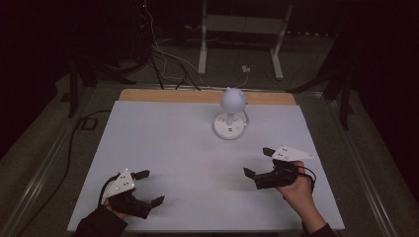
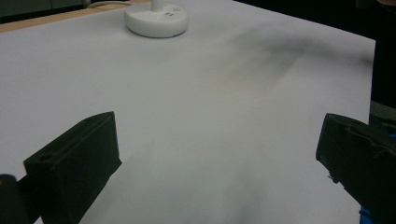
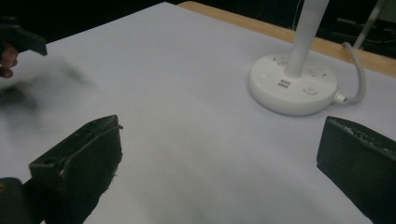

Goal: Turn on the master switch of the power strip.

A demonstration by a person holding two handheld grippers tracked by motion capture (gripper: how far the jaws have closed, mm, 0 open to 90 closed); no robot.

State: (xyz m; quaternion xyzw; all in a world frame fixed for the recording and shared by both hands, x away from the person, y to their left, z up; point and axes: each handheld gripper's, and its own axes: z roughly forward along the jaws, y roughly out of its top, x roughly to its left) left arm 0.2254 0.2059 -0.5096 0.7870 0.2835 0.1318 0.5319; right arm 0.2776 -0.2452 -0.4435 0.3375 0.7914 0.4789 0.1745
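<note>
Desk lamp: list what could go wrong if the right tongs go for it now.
1. The desk lamp has a round head on a thin stem; a push up high might tip it.
2. Its cable loops beside the base and could snag the open right tongs.

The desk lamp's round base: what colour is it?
White. The desk lamp's base shows best in the right gripper view.

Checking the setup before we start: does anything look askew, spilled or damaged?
Nothing stands out. The lamp stands upright near the table's far edge, its cord trailing off the back. Both grippers, left and right, are open and hold nothing.
</note>
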